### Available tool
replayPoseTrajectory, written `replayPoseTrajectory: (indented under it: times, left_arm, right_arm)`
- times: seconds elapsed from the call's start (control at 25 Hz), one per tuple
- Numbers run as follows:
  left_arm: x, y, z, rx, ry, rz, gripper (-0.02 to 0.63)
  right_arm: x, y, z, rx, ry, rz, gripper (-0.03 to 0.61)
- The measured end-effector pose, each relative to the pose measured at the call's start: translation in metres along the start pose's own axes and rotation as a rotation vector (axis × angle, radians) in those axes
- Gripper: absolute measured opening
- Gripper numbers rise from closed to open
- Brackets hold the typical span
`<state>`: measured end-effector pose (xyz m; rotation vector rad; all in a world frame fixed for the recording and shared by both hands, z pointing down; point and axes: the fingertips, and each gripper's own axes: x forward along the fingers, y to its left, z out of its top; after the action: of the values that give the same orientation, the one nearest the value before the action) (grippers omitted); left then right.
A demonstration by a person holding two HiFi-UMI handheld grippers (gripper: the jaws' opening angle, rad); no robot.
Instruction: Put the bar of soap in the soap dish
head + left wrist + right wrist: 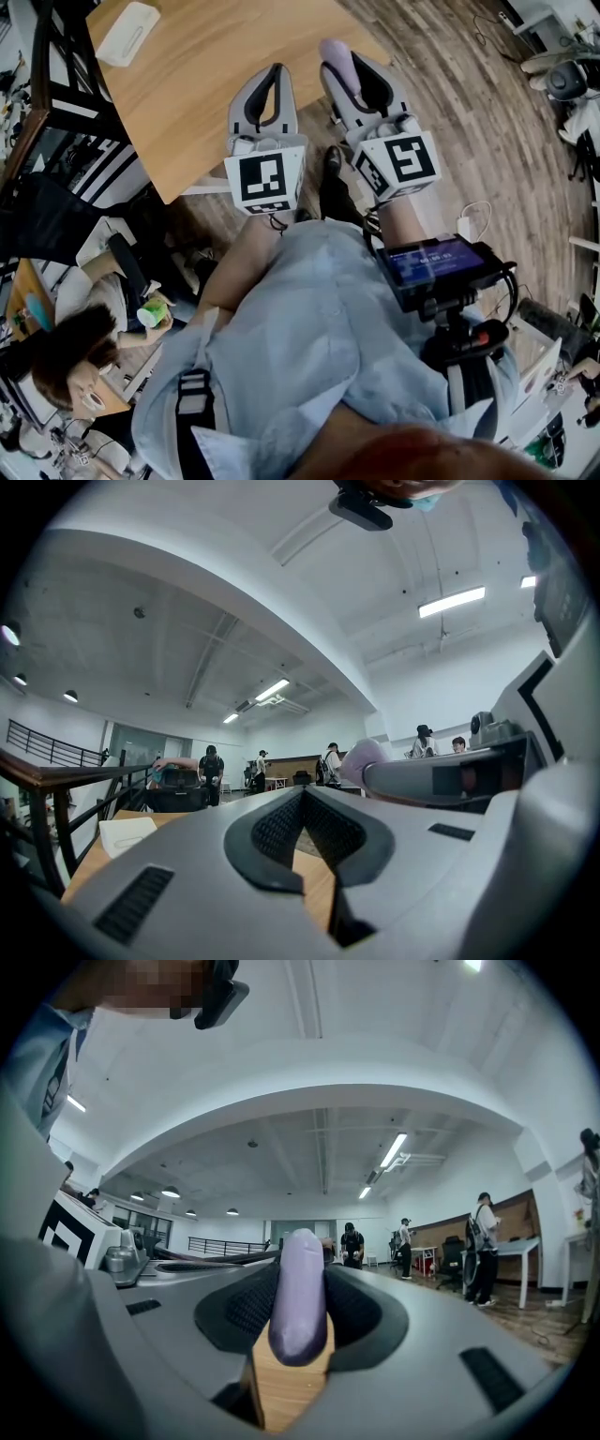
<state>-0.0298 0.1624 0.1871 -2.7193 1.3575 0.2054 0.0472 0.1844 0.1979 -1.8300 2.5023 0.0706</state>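
Observation:
A lilac bar of soap stands on edge between the pads of my right gripper, which is shut on it. From the head view the soap sticks out past the right gripper over the near edge of the wooden table. The white soap dish lies at the table's far left, well apart from both grippers. It also shows in the left gripper view as a white soap dish low on the left. My left gripper hangs beside the right one with its tips together and nothing in them.
A dark railing runs along the table's left side. A seated person is at a desk below left. Several people stand far off in the room. Wooden floor spreads to the right of the table.

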Motion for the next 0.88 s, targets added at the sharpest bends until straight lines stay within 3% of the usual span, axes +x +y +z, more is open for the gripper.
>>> replayPoseTrajectory:
  times: [0.6, 0.88]
  left_arm:
    - [0.127, 0.013, -0.035, 0.071, 0.068, 0.045, 0.008]
    - [0.217, 0.009, -0.042, 0.115, 0.08, 0.049, 0.008]
  right_arm:
    - [0.091, -0.099, -0.023, 0.057, 0.005, 0.049, 0.161]
    - [0.148, -0.163, -0.025, 0.084, -0.011, 0.092, 0.161]
